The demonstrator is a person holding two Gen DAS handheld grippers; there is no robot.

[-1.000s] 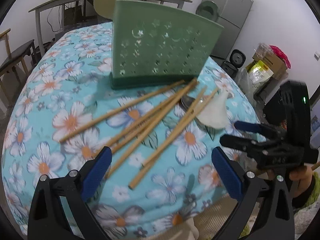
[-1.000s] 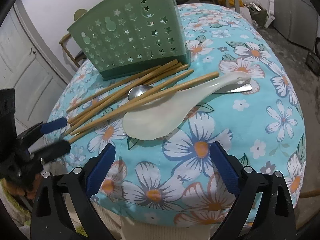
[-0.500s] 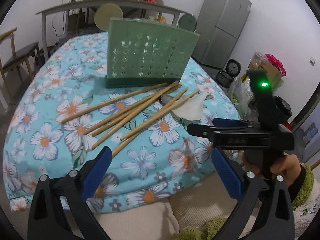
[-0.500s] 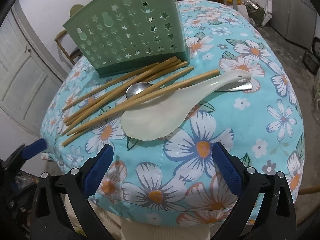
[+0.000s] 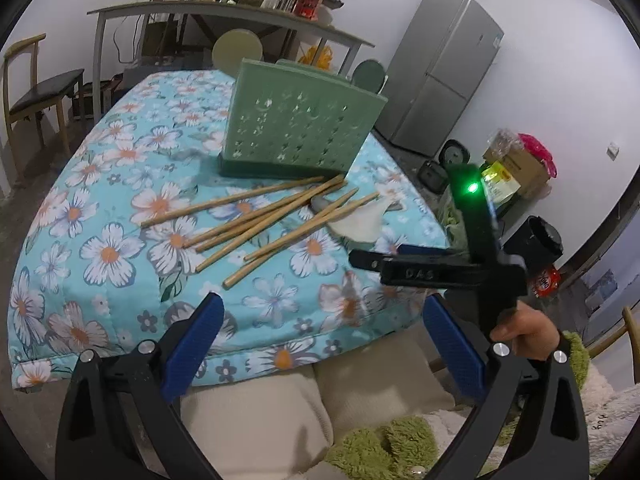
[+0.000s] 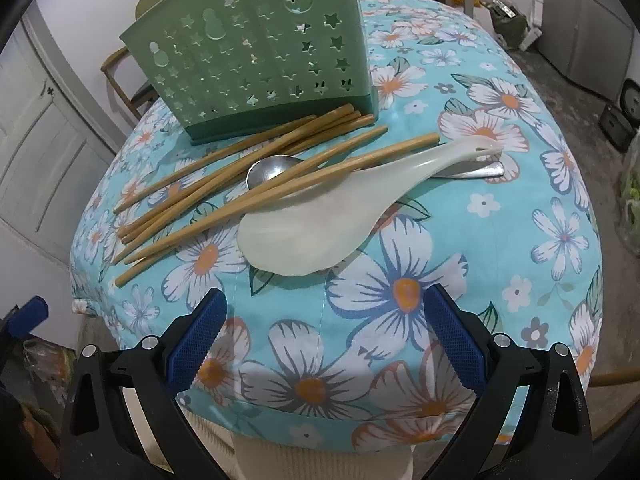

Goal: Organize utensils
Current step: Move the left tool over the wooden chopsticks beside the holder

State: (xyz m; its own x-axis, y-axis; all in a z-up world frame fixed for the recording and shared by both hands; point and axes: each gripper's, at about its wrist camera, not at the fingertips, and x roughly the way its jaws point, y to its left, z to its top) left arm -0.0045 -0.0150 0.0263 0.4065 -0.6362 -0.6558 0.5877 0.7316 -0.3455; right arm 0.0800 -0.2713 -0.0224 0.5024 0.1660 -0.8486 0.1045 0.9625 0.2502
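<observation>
Left gripper (image 5: 320,344): blue-padded fingers spread wide, nothing between them, held off the near edge of the table, well short of the green holder (image 5: 298,122).

Right gripper (image 6: 322,332): fingers likewise apart and empty, over the cloth's near edge, in front of the holder.

Holder: one, pale green plastic, darker base, walls pierced with star and moon cut-outs; stands upright on the floral tablecloth (image 6: 520,240).

Chopsticks (image 6: 256,168): seven light wooden sticks, as far as the overlap lets them be counted, lying flat in a loose fan just in front of the holder. Their long axes run diagonally, thick ends by the holder's base, thin ends splaying away to its left in the right wrist view.

Rice paddle (image 6: 320,220): one, translucent white, in front of the holder, forked handle pointing right, with two chopsticks lying across it.

Metal spoon (image 6: 272,168): one, bowl showing between chopsticks, handle end emerging beyond the paddle.
</observation>
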